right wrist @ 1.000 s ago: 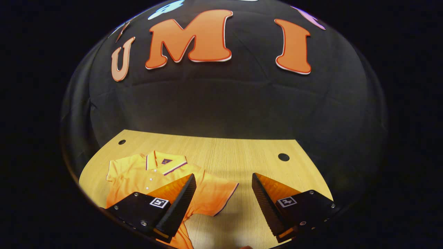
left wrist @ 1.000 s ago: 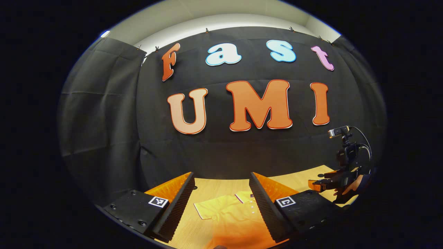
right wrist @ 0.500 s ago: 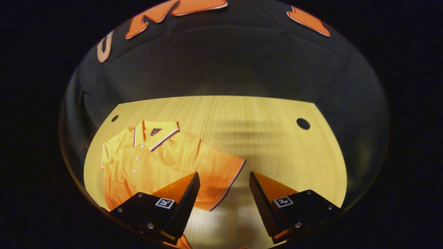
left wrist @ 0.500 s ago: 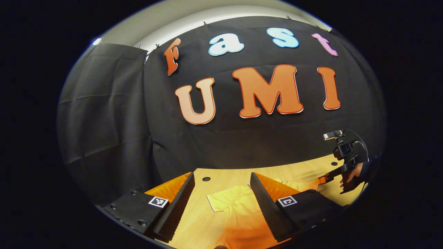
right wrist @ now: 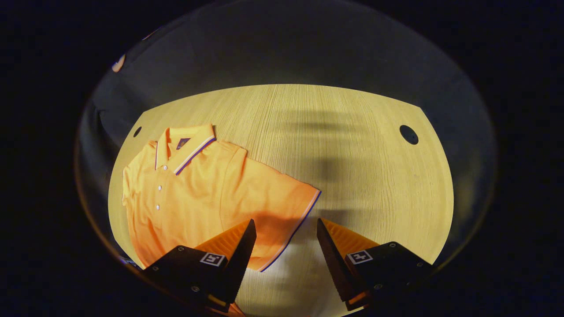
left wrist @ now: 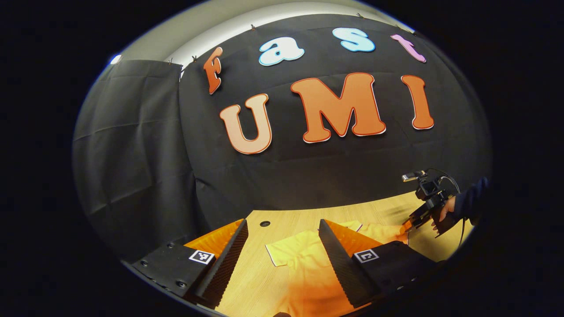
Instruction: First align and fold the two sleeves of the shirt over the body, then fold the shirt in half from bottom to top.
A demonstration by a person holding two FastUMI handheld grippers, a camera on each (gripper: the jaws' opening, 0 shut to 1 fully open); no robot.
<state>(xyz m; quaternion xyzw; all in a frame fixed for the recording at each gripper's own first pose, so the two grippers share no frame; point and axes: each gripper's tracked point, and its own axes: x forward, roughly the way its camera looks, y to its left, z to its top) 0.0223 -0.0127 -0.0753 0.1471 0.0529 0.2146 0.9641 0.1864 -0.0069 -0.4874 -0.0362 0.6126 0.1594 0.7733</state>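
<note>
The orange polo shirt [right wrist: 198, 193] lay flat on the wooden table [right wrist: 352, 167], both sleeves unfolded. The right gripper [right wrist: 284, 251] hovered over the right sleeve's hem [right wrist: 291, 231], jaws wide apart and empty. The left gripper [left wrist: 282, 251] was likewise spread wide, holding nothing, above the other sleeve [left wrist: 286, 253].

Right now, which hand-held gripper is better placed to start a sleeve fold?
Right. The right hand-held gripper hangs open just above the sleeve hem; the left hand-held gripper looks higher over the shirt.
</note>
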